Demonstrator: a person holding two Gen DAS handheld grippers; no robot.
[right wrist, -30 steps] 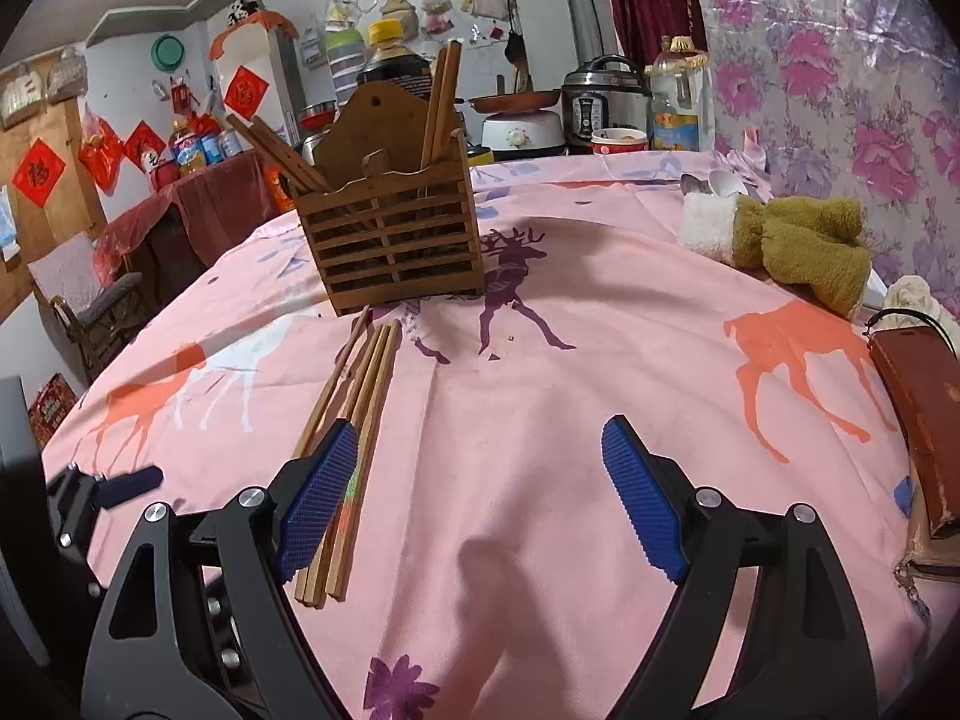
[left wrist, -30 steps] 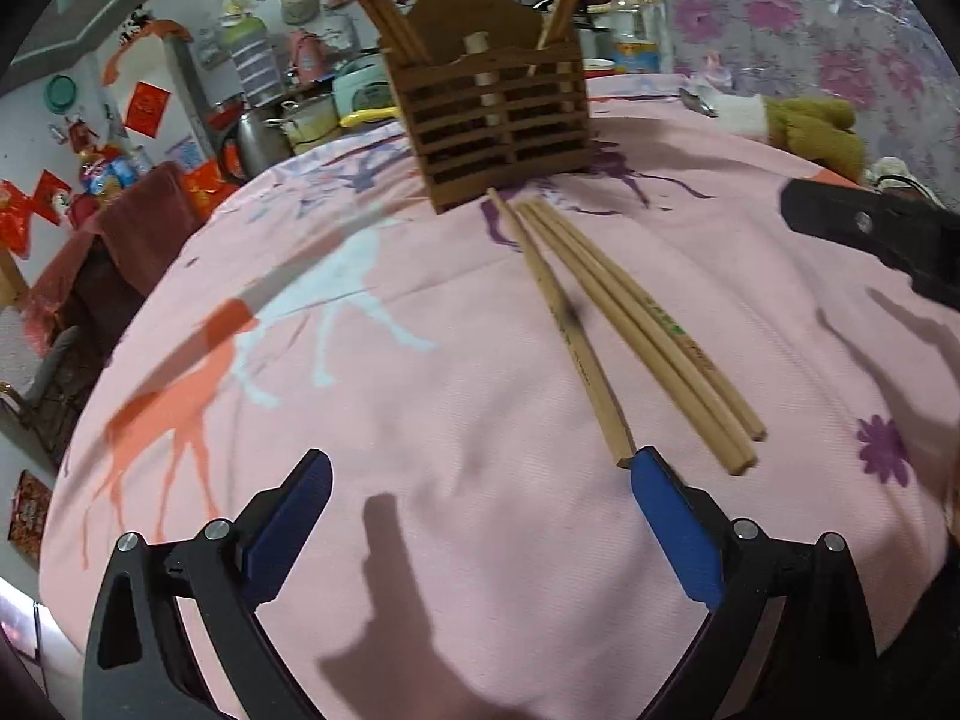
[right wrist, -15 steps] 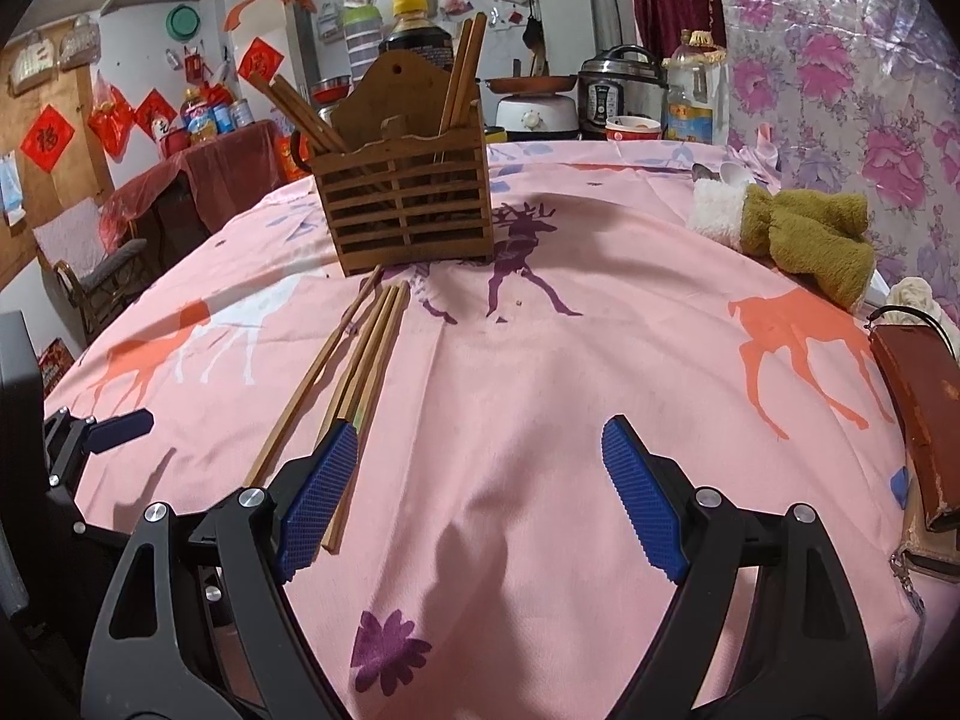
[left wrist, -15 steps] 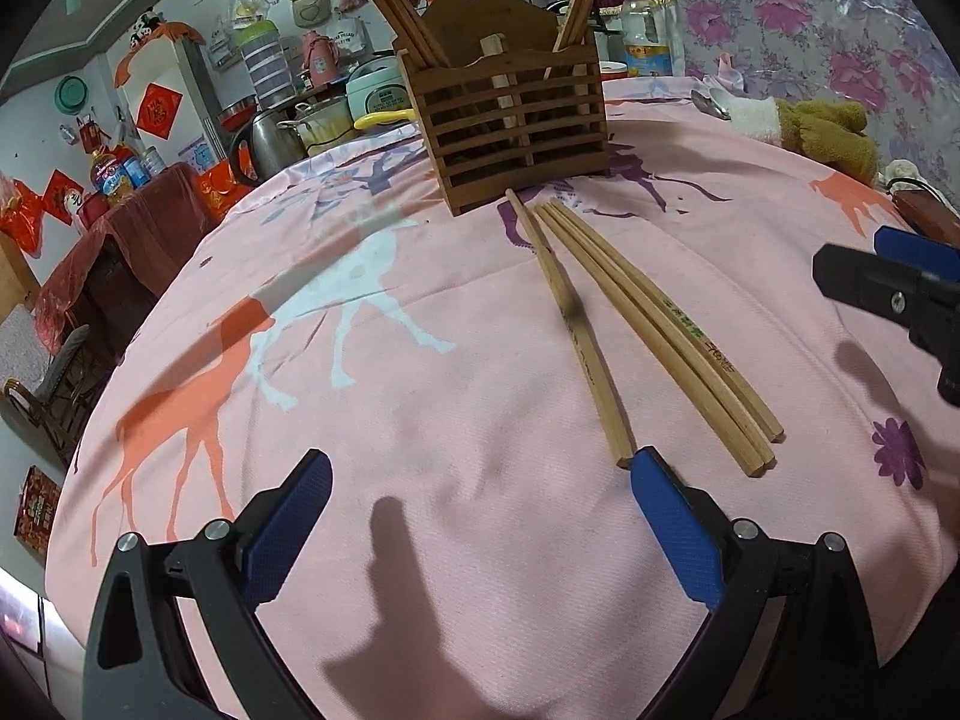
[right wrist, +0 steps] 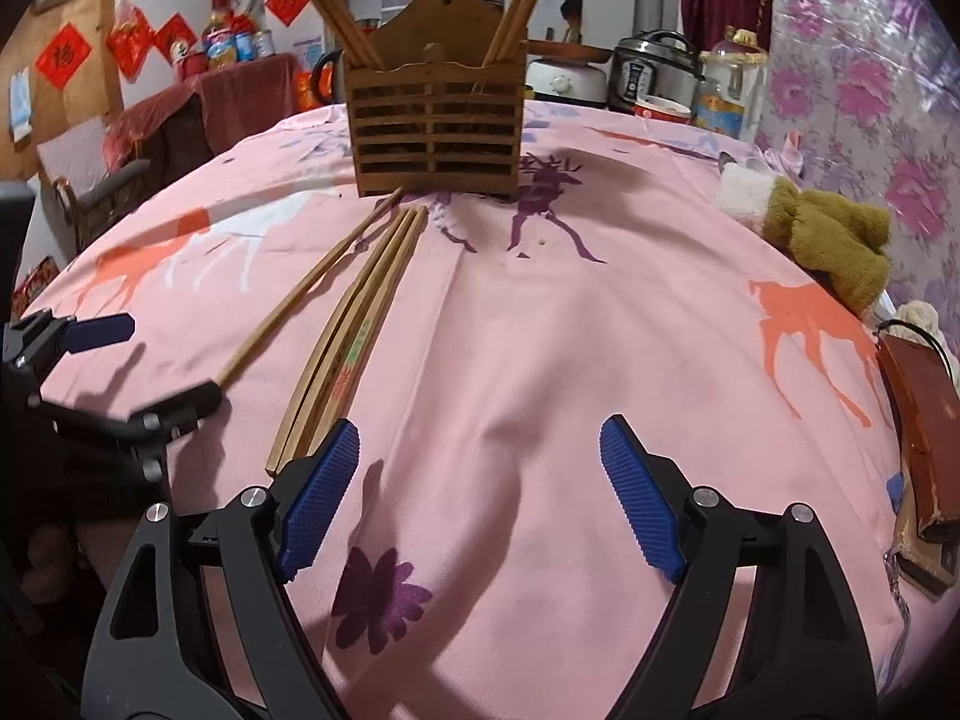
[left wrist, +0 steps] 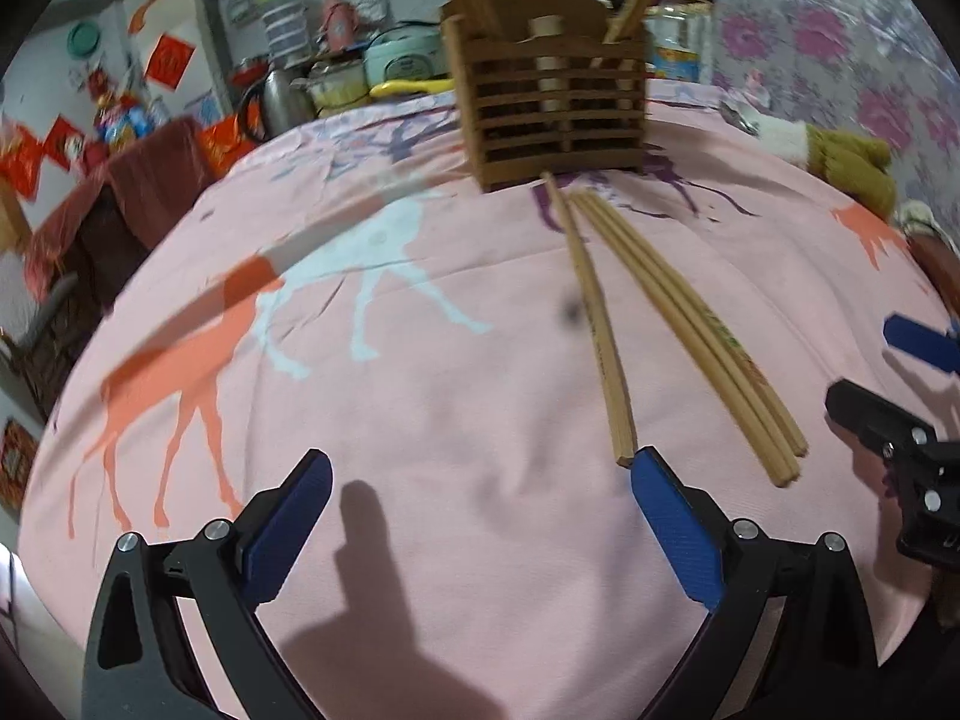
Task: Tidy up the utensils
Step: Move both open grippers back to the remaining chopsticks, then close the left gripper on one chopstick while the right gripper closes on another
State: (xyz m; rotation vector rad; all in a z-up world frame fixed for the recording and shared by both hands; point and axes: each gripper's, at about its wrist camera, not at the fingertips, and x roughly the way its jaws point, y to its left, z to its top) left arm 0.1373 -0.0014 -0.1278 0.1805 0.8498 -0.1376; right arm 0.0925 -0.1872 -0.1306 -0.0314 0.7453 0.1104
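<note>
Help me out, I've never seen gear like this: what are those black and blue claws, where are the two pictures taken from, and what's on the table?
They are two hand-held grippers with a camera on each, looking along its fingers. One picture is from the left gripper, the other from the right gripper. Both have their jaws open and hold nothing. On the pink tablecloth stands a wooden utensil holder with chopsticks in it. In front of it lie a single chopstick and a bundle of chopsticks. A plush toy lies to the right.

Holder (left wrist: 552, 102): on table (left wrist: 420, 420), far ahead of left claw (left wrist: 480, 504).
Single chopstick (left wrist: 594, 324): just ahead of left claw's right finger.
Bundle (right wrist: 354, 330): ahead of right claw (right wrist: 480, 468), leftward.
</note>
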